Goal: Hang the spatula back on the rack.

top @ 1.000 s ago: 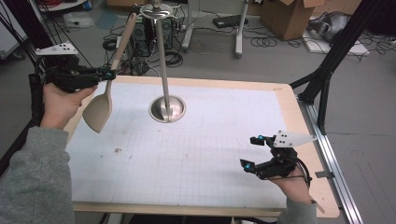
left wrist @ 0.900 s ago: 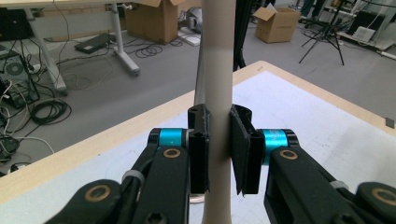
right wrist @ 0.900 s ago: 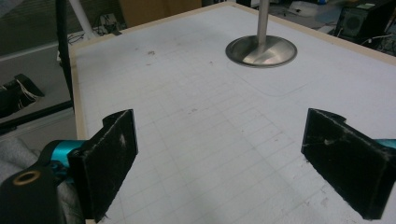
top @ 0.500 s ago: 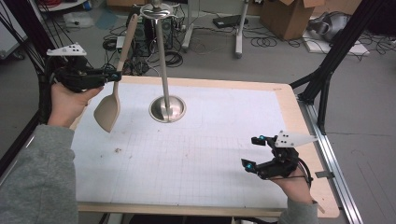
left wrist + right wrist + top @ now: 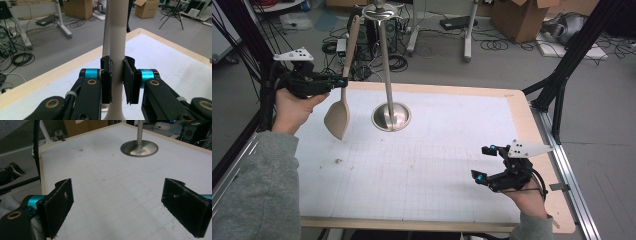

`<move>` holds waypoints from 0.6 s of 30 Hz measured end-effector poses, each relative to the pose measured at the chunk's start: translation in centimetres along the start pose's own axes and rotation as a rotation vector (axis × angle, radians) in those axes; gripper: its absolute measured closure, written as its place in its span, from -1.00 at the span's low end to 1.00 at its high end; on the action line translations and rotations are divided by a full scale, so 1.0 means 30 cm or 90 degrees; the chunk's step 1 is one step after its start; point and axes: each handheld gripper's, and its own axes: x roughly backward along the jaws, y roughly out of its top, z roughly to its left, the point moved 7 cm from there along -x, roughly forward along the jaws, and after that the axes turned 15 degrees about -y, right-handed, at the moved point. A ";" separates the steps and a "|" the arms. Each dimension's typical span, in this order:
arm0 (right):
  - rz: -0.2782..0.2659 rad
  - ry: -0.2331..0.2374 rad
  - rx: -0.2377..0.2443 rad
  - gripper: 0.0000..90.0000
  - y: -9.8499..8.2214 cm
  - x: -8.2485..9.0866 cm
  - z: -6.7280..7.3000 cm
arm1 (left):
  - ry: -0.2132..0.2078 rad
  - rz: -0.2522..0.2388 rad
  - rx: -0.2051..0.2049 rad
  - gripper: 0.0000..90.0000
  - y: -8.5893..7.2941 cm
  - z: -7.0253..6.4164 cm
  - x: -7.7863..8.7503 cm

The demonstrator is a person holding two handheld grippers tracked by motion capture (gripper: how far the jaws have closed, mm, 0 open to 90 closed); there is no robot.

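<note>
A beige spatula (image 5: 337, 118) hangs blade-down above the mat's far left, its long handle rising past the top of the metal stand (image 5: 387, 65). My left gripper (image 5: 343, 82) is shut on the handle about midway up. In the left gripper view the pads clamp the handle (image 5: 117, 50) from both sides, in the left gripper (image 5: 117, 82). The stand's round base (image 5: 391, 116) sits just right of the blade. My right gripper (image 5: 480, 162) rests low near the table's front right, open and holding nothing. In the right gripper view, the right gripper (image 5: 125, 205) faces the stand base (image 5: 139, 148).
A white grid mat (image 5: 437, 150) covers the wooden table (image 5: 532, 130). A small speck (image 5: 337, 161) lies on the mat at front left. Black frame posts (image 5: 562, 75) stand at the right edge, and cables and cardboard boxes (image 5: 517, 17) lie on the floor beyond.
The left hand has shifted right toward the stand. The spatula's blade swung right with it and now hangs closer to upright beside the base. The right gripper has not moved.
</note>
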 end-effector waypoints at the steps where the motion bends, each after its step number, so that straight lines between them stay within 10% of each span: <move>1: 0.000 0.000 -0.002 -0.79 0.000 0.001 0.000 | -0.001 0.001 0.000 0.73 -0.001 0.001 -0.004; 18: 0.000 -0.004 -0.006 -0.79 -0.004 0.005 -0.008 | -0.007 0.002 -0.007 0.73 -0.006 0.025 -0.066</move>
